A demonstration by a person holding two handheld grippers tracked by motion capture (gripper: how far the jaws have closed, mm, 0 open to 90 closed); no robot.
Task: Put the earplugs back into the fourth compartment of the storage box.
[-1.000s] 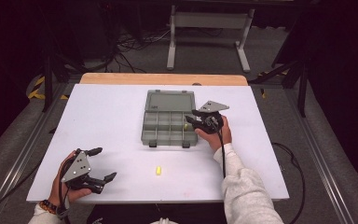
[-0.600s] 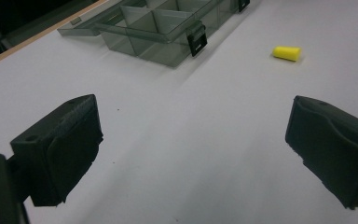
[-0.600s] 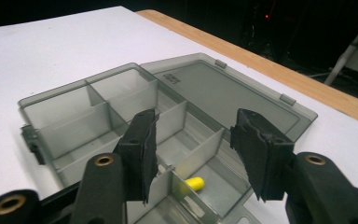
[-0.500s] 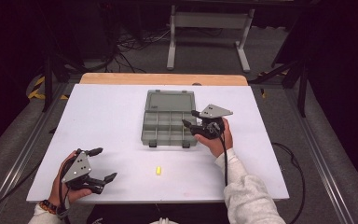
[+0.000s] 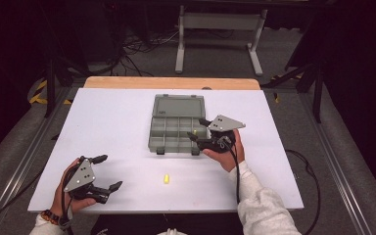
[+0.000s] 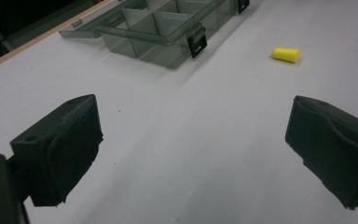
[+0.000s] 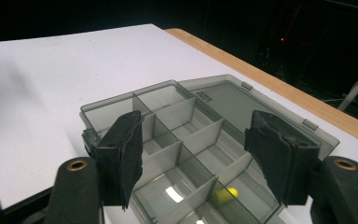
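One yellow plug (image 7: 227,193) lies in a near-right compartment of the open organiser box (image 5: 176,128), the right tool (image 5: 199,129) above it having just opened empty; a second plug (image 5: 166,179) remains on the tabletop (image 5: 107,122) near the wide, idle left tool (image 5: 106,172).

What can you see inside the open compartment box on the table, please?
The compartment box holds one yellow earplug in a near compartment; the others look empty, though the right gripper hides parts of some.
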